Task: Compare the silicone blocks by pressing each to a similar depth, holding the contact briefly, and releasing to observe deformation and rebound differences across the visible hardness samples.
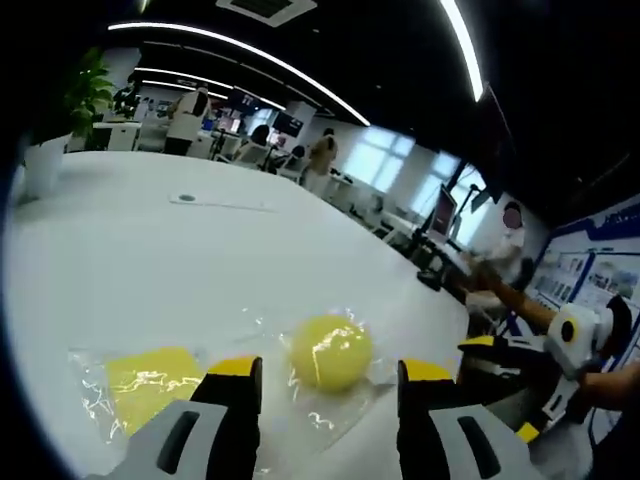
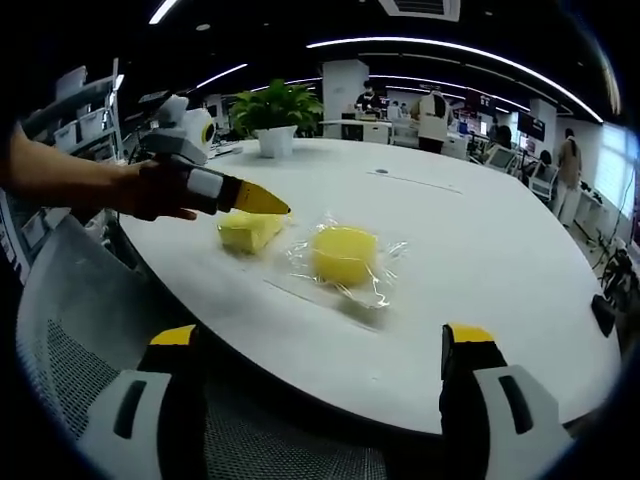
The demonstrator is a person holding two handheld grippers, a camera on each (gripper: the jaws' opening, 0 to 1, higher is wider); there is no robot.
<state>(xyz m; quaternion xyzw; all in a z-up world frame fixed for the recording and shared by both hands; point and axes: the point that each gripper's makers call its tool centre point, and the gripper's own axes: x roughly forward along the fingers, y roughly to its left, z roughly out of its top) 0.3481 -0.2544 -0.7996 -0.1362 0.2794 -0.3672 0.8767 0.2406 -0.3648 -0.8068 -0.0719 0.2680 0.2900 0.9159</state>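
Note:
Two yellow silicone blocks lie in clear bags on the white round table (image 1: 150, 260). In the left gripper view, a rounded block (image 1: 331, 350) sits just past and between my left gripper's (image 1: 330, 372) open yellow-tipped jaws, and a flatter block (image 1: 150, 382) lies to its left. My right gripper (image 1: 500, 385) comes in from the right, held by a hand. In the right gripper view, the bagged block (image 2: 345, 253) and the second block (image 2: 248, 231) lie mid-table. The left gripper (image 2: 262, 202) hovers just above the second block. My right gripper (image 2: 320, 340) stands wide open, off the table's near edge.
A potted plant (image 2: 275, 118) stands at the table's far side, also the plant (image 1: 45, 150). A grey mesh chair (image 2: 80, 330) sits under my right gripper by the table (image 2: 500, 300) edge. A small round disc (image 2: 380, 171) lies on the table. People and desks fill the background.

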